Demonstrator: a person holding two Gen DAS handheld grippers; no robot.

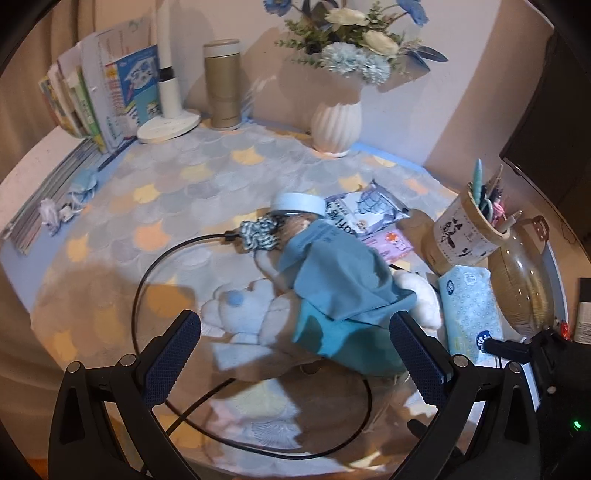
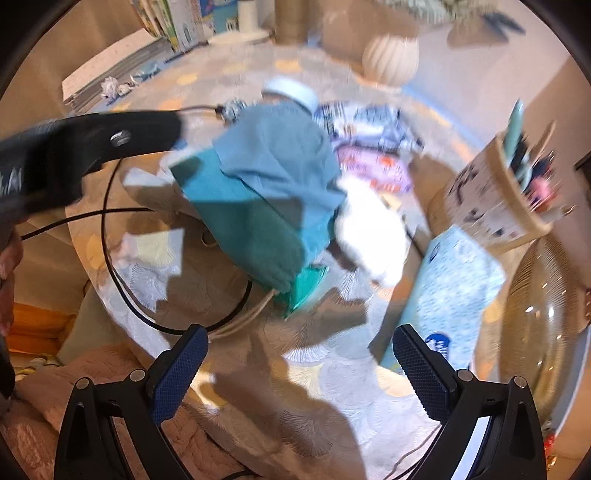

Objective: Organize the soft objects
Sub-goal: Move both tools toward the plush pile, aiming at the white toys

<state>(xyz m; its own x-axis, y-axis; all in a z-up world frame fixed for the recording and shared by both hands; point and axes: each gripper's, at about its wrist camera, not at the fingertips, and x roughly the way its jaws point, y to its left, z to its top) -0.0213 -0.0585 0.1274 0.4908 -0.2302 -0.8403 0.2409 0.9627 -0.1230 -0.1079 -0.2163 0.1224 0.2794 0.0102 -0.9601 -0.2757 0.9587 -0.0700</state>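
Both the left gripper [image 1: 295,354] and right gripper [image 2: 299,369] have jaws wide apart and empty; the teal cloth [image 1: 340,288] draped over the white plush [image 1: 243,314] lies just ahead of them, seemingly lined up for grasping.

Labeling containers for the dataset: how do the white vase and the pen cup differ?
The white vase stands upright by the back wall; the pen cup tilts on the right side of the table. The vase is plain ribbed white; the cup is tan with black lettering on a white band. The vase holds blue and white flowers; the cup holds pens. Both are open-topped holders, untouched by either gripper.
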